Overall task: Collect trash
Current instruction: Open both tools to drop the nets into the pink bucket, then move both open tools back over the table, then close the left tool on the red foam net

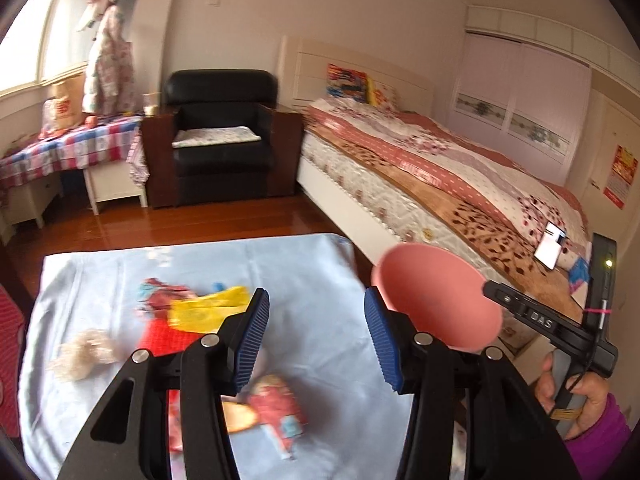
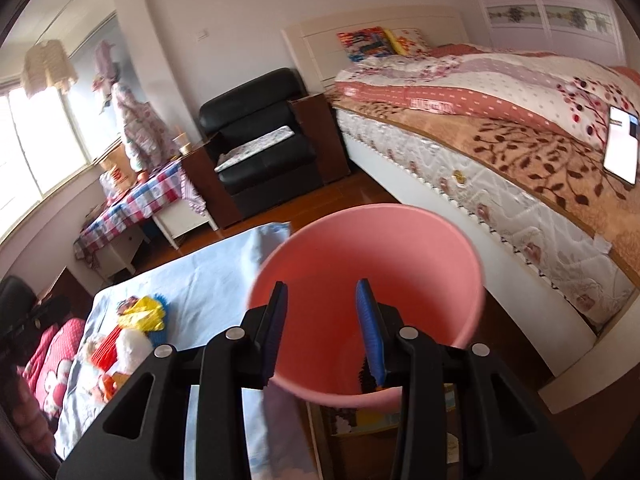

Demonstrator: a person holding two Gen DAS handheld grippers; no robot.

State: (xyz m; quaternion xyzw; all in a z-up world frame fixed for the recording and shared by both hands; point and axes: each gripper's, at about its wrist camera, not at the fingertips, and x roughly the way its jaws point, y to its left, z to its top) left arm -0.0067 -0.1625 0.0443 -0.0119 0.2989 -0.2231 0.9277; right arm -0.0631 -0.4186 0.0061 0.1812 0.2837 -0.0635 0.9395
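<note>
My left gripper [image 1: 316, 340] hangs open over a table under a light blue cloth [image 1: 312, 264], with nothing between its blue pads. On the cloth lie a yellow wrapper [image 1: 208, 308], a red wrapper [image 1: 164, 334], a crumpled beige wad [image 1: 86, 354] and a colourful packet [image 1: 276, 412]. A pink bucket [image 1: 436, 300] stands off the table's right edge. In the right wrist view, my right gripper [image 2: 322, 328] is open just above the pink bucket's [image 2: 400, 248] mouth, and its pads grip nothing. The yellow wrapper [image 2: 142, 314] and a white wad [image 2: 132, 344] lie to the left.
A bed [image 1: 440, 168] with a phone [image 2: 622, 146] on it runs along the right. A black armchair [image 1: 220, 136] and a side table with a checked cloth [image 1: 68, 148] stand at the back. Wood floor [image 1: 200, 220] lies between. A hand in a purple sleeve [image 1: 596, 424] holds the right tool.
</note>
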